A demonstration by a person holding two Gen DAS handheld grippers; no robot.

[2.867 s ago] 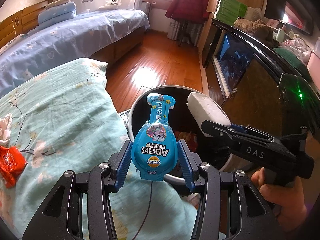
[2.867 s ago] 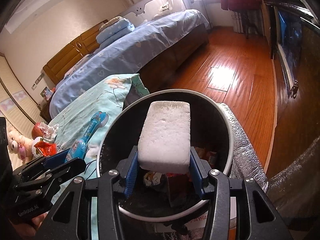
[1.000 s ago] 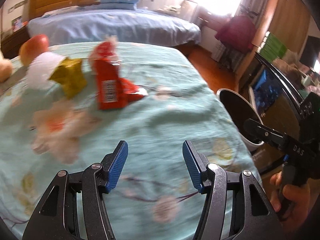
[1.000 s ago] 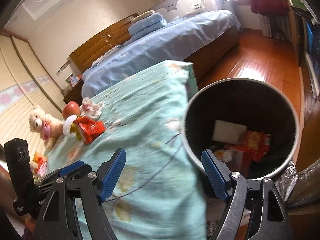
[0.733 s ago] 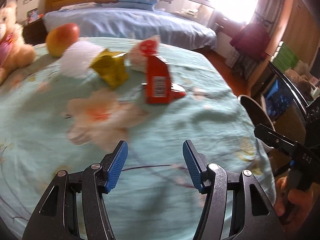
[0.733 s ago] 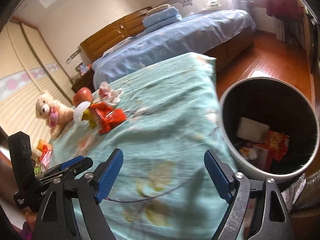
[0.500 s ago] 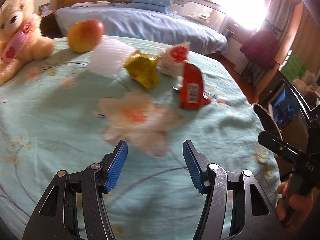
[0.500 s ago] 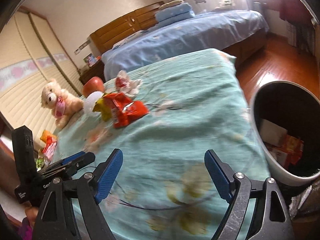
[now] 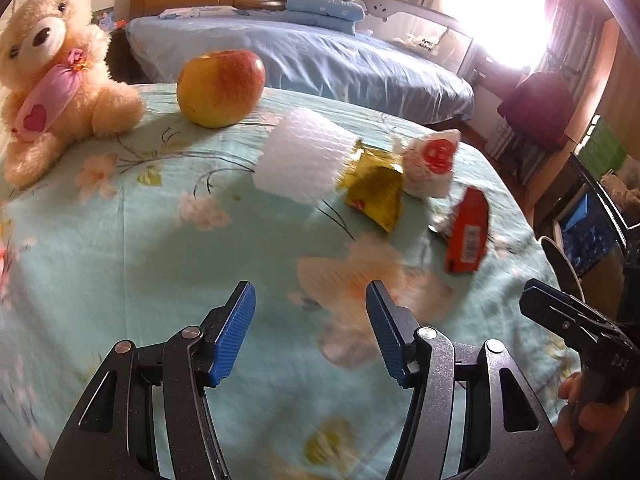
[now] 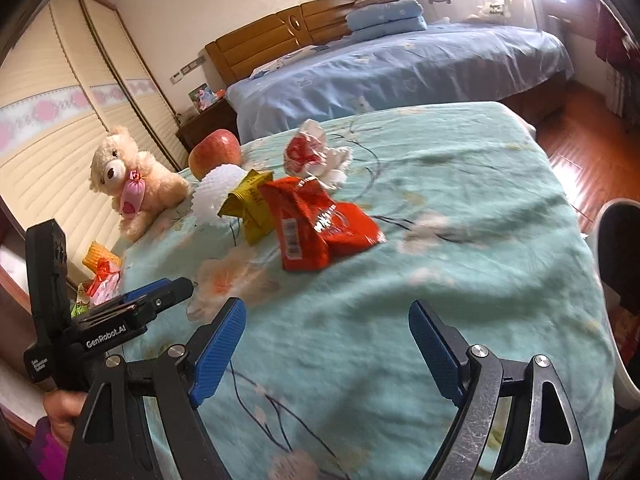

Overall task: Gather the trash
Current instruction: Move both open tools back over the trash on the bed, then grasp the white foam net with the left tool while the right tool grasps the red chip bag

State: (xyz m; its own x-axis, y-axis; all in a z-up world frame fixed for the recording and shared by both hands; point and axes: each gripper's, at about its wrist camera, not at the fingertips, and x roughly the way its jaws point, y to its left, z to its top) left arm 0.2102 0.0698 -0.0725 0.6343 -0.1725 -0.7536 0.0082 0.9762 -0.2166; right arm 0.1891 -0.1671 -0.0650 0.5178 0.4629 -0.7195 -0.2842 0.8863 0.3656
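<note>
Trash lies on the teal floral cloth: a white foam net (image 9: 302, 156) (image 10: 216, 192), a yellow wrapper (image 9: 376, 194) (image 10: 250, 204), a crumpled white-and-red wrapper (image 9: 432, 162) (image 10: 310, 150) and a red snack packet (image 9: 468, 236) (image 10: 316, 222). My left gripper (image 9: 310, 330) is open and empty, low over the cloth in front of the foam net. My right gripper (image 10: 326, 344) is open and empty, short of the red packet. The trash bin's rim (image 10: 604, 216) (image 9: 560, 254) shows at the right edge.
A teddy bear (image 9: 48, 68) (image 10: 128, 178) and an apple (image 9: 220, 86) (image 10: 214, 152) sit at the cloth's far left. More wrappers (image 10: 100, 272) lie beyond the left edge. A blue bed (image 10: 400, 68) stands behind; wooden floor (image 10: 592, 160) lies to the right.
The blue candy and the white foam block were let go into the bin. Both grippers opened and swung left from the bin over the cloth toward the trash pile.
</note>
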